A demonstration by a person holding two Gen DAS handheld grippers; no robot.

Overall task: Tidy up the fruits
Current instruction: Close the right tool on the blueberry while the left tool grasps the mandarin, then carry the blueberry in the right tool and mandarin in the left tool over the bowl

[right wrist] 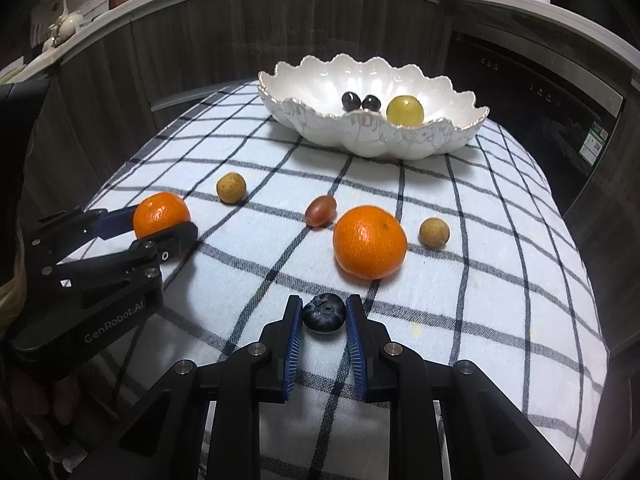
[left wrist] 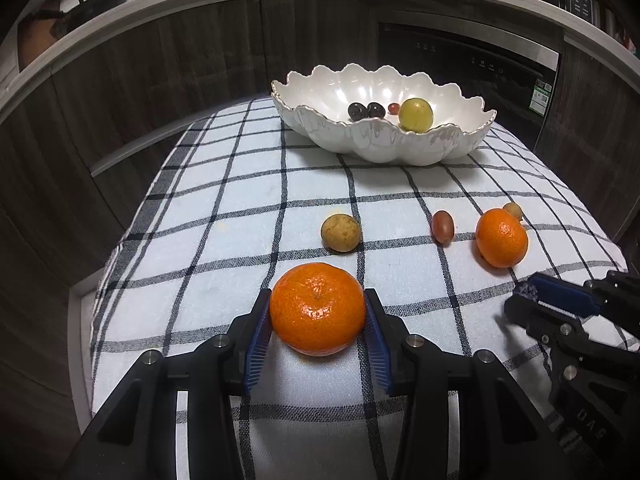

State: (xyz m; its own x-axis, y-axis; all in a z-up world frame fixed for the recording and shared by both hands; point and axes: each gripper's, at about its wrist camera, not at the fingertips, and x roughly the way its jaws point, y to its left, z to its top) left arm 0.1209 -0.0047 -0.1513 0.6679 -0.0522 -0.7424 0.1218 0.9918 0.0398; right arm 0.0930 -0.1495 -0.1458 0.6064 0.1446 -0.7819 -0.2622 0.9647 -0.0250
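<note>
My left gripper (left wrist: 318,312) is shut on a mandarin (left wrist: 318,309), both pads touching its sides, low over the checked cloth; it also shows in the right wrist view (right wrist: 160,216). My right gripper (right wrist: 324,314) is shut on a blueberry (right wrist: 324,313) near the cloth's front edge. A second mandarin (right wrist: 370,242), a reddish grape (right wrist: 320,211) and two tan longans (right wrist: 231,188) (right wrist: 434,232) lie loose on the cloth. The white scalloped bowl (right wrist: 320,128) at the back holds two dark grapes (right wrist: 360,102), a yellow-green fruit (right wrist: 405,111) and a small red fruit (left wrist: 394,108).
The checked cloth (left wrist: 240,200) covers a small table with edges close on the left, right and front. Dark wood cabinets (left wrist: 160,60) and a built-in appliance (left wrist: 472,64) stand behind, under a countertop with jars and a pan.
</note>
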